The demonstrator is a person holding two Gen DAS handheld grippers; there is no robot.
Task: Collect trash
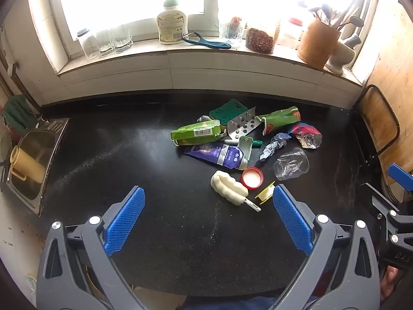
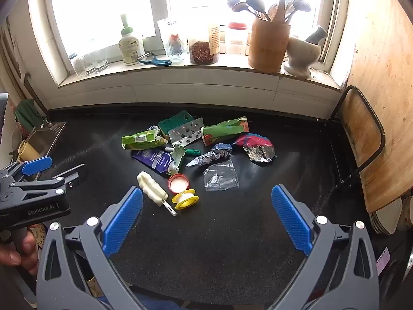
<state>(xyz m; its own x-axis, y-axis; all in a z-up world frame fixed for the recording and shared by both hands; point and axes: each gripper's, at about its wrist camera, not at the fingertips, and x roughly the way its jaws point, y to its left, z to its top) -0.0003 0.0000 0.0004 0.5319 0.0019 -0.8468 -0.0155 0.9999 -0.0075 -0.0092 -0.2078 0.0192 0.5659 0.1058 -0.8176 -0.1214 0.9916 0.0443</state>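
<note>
A heap of trash lies on the black counter (image 1: pixel 129 155): a green carton (image 1: pixel 197 133), a purple tube (image 1: pixel 219 155), a blister pack (image 1: pixel 244 126), a green paper cup (image 1: pixel 281 120), a crushed clear cup (image 1: pixel 291 166), a red lid (image 1: pixel 252 177), a white foam piece (image 1: pixel 229 190) and a yellow spool (image 2: pixel 185 199). My left gripper (image 1: pixel 208 200) hangs open above the counter, short of the heap, nothing between its blue pads. My right gripper (image 2: pixel 206 199) is also open and empty, nearer than the clear cup (image 2: pixel 222 177) and the spool.
A steel sink (image 1: pixel 31 165) with a yellow cup sits at the left. The windowsill holds a bottle (image 1: pixel 169 23), glasses, jars, a peeler and a wooden utensil pot (image 2: pixel 268 46). A cutting board in a rack (image 2: pixel 361 139) stands at the right. A green sponge (image 1: pixel 227 111) lies behind the heap.
</note>
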